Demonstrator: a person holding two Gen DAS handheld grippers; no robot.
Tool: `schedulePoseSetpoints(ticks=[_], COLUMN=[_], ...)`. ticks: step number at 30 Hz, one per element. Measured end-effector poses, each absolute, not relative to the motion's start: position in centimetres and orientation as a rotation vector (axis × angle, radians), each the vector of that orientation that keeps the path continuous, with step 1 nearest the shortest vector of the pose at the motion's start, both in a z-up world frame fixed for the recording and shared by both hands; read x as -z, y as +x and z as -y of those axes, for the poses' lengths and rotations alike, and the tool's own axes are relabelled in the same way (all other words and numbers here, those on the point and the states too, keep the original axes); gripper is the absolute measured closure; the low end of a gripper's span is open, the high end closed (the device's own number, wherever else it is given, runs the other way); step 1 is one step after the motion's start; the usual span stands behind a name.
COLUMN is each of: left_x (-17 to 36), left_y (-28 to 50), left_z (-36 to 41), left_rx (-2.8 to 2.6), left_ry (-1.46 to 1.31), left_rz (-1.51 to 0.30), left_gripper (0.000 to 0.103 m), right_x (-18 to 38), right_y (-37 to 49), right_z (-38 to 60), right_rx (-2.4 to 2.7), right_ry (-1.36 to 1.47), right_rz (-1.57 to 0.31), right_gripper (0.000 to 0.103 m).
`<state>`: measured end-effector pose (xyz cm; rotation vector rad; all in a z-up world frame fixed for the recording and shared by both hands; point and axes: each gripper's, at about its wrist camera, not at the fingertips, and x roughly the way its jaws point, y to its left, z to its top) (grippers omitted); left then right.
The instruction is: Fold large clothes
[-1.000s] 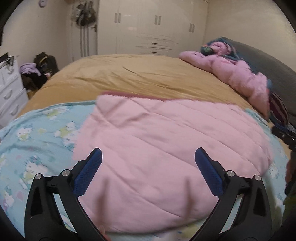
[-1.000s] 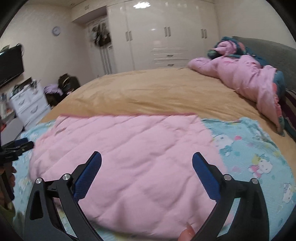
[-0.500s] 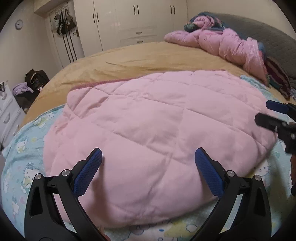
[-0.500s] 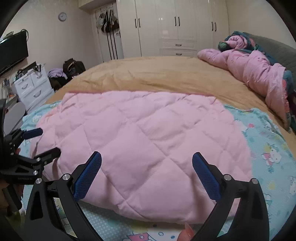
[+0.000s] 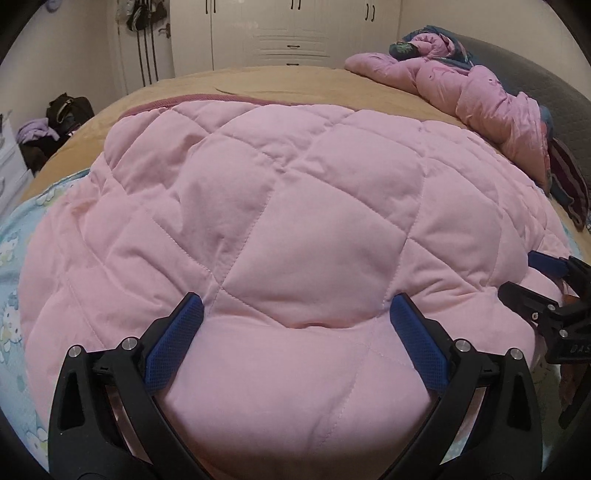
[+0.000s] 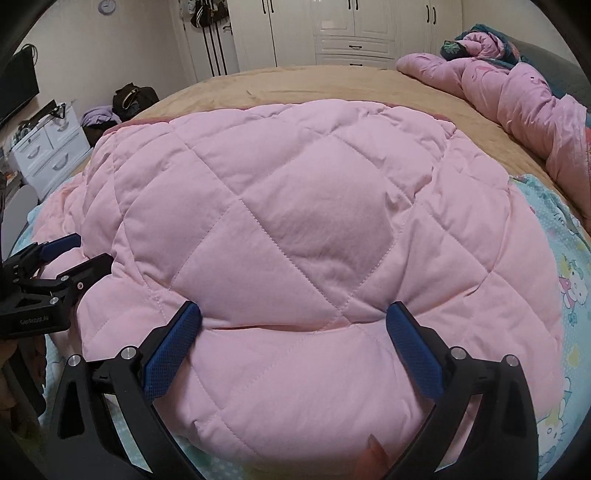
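Observation:
A pink quilted cover (image 5: 295, 221) lies folded on the bed, puffy, with diamond stitching (image 6: 295, 229). My left gripper (image 5: 295, 321) is open and pushed low against its near edge, the padded fold bulging between the blue fingers (image 5: 173, 343). My right gripper (image 6: 293, 325) is open too, straddling the near edge further right. Each gripper shows in the other's view: the right one (image 5: 546, 291) at the cover's right end, the left one (image 6: 55, 266) at its left end.
Under the cover lies a light blue cartoon-print sheet (image 6: 565, 288) on a tan bedspread (image 5: 277, 81). A crumpled pink duvet (image 5: 480, 92) sits at the headboard side. White drawers (image 6: 48, 147), bags on the floor (image 6: 129, 98) and white wardrobes (image 5: 288, 29) stand beyond.
Both grippers have moved forward and down onto the pink cover's near edge, which now bulges between the fingers. They stayed open throughout.

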<state>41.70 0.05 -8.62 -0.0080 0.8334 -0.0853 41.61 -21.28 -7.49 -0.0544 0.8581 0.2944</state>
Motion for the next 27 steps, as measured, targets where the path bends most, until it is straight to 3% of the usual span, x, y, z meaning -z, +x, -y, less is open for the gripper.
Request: schedulePoseSetpoints(ticks=[17,27], left_x=[1.7,1.3], left_y=[37.7,39.0], left_z=[-0.5,-6.8], left_rx=[0.068,-0.07], left_ry=[0.018,0.026], left_rz=[-0.727,-0.732], left_gripper=[0.008,0.008], right_x=[-1.2,0.2], right_y=[38.4,40.1], right_z=[25.4,36.7], right_rx=[-0.381,-0.237], right_ry=[0.088,0.321], right_rz=[-0.703,-0.736], right_gripper=[0.004,0.004])
